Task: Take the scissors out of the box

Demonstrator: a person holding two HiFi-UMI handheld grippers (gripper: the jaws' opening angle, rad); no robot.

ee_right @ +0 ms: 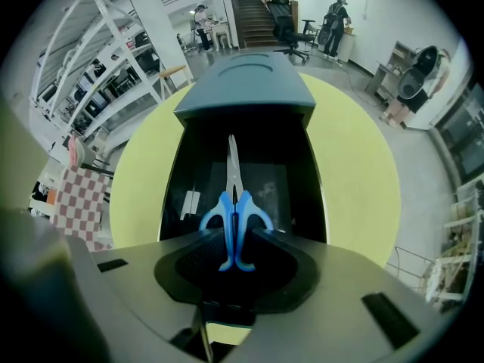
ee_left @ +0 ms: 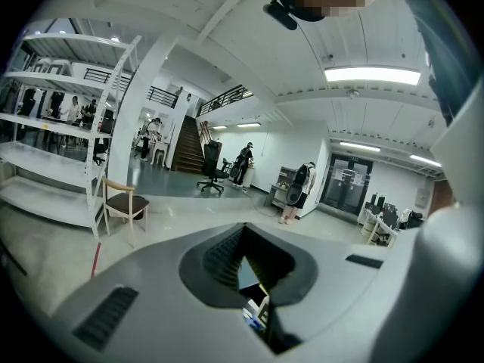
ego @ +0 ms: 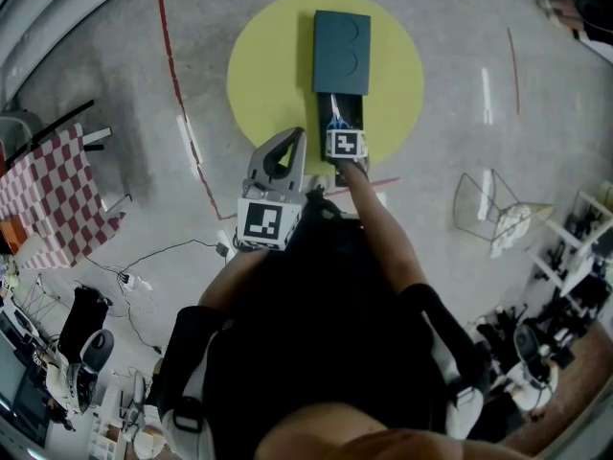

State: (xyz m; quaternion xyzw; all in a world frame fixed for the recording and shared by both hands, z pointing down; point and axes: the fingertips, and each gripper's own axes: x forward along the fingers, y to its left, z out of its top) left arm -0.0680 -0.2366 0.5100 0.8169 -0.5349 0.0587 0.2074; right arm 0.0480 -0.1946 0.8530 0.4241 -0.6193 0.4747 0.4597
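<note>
The right grey plastic claw (ee_right: 236, 244), on an outstretched bare forearm (ego: 381, 233), is pinching the handles of blue-handled steel scissors (ee_right: 234, 203). The left grey claw (ee_left: 253, 278) is hovering closed and empty, nearer the body.

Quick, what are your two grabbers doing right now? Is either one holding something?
Left gripper: shut, holding nothing.
Right gripper: shut on the blue handles of the scissors.
</note>
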